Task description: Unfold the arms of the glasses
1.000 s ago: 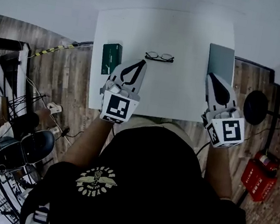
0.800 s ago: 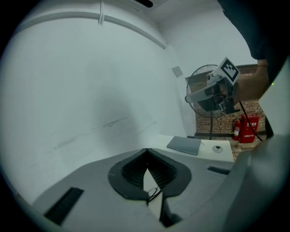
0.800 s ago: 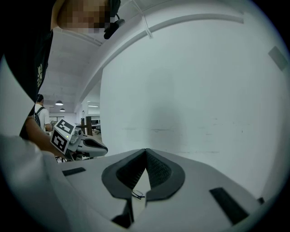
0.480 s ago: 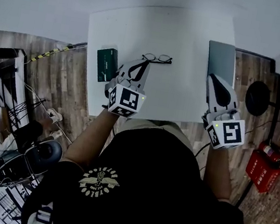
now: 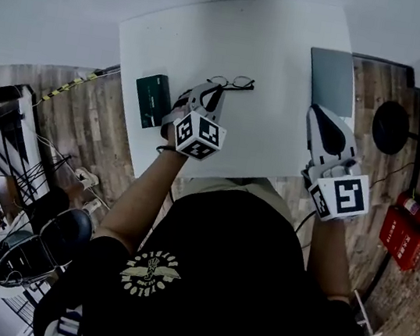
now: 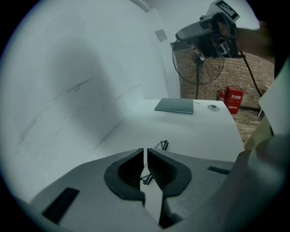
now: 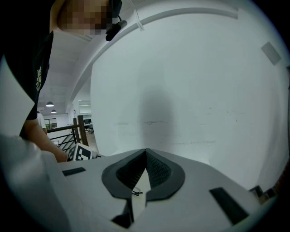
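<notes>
One pair of thin black-framed glasses [image 5: 236, 83] lies upper centre on the white rectangular surface [image 5: 284, 48], at the tip of the left hand-held gripper [image 5: 216, 87]. Only that gripper's own view shows its jaws a slit apart, with frame wire in the slit. Right hand-held gripper [image 5: 315, 109]: pressed together, empty. One dark green box [image 5: 151, 100]; one flat grey slab [image 5: 332, 80].

Wide bare worktop [image 5: 283, 56] across the middle and far side, easy passage there, but the left tongs [image 5: 215, 88] are hemmed by the dark green box [image 5: 151, 99] on their outer side and the glasses [image 5: 236, 83] right at their tips, and the grey slab [image 5: 333, 76] sits just ahead of the right tongs [image 5: 318, 111].
</notes>
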The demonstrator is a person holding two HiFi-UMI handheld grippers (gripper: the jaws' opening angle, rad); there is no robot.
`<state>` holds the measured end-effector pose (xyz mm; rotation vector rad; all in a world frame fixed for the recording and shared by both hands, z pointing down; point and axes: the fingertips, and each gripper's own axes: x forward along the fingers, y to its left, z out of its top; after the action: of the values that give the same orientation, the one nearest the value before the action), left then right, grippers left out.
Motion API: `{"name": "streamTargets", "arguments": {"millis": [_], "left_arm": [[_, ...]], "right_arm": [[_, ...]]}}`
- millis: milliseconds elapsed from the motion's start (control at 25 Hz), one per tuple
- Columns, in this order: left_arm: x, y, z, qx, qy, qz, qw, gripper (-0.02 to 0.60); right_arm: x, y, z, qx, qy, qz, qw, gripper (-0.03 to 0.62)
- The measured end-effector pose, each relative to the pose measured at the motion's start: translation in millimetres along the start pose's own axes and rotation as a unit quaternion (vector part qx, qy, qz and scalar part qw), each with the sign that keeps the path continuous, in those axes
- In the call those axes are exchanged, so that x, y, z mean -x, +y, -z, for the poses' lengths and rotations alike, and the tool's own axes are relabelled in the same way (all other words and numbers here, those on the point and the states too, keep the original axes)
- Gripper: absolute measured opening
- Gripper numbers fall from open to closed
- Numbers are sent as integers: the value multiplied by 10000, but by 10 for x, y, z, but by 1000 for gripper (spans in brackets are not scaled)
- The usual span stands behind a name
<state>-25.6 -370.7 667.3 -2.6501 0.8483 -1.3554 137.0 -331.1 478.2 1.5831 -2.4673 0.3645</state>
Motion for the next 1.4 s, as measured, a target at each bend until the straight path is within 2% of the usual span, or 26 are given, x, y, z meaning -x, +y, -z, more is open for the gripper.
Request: {"name": "streamTargets", "arguments": {"millis": [160, 360, 640, 1000, 1400], "left_arm": [[-230, -79, 178, -365, 374, 96, 9986, 10], [-446, -167, 288, -777, 646, 144, 9948, 30], [-696, -265, 448, -1091, 1069, 216, 9880, 67], [-919, -247, 527, -1406, 1335, 169, 9809, 101], [-1014, -189, 425, -1557, 1340, 99, 9786, 101]], "right_arm": [[5, 13, 28, -16, 50, 29, 10000, 0], [34, 39, 54, -40, 100, 40, 9999, 0], [75, 23, 114, -125, 128, 69, 9998, 0], [106, -47, 181, -245, 196, 146, 9994, 0], [140, -106, 231, -423, 233, 190, 9987, 0]]}}
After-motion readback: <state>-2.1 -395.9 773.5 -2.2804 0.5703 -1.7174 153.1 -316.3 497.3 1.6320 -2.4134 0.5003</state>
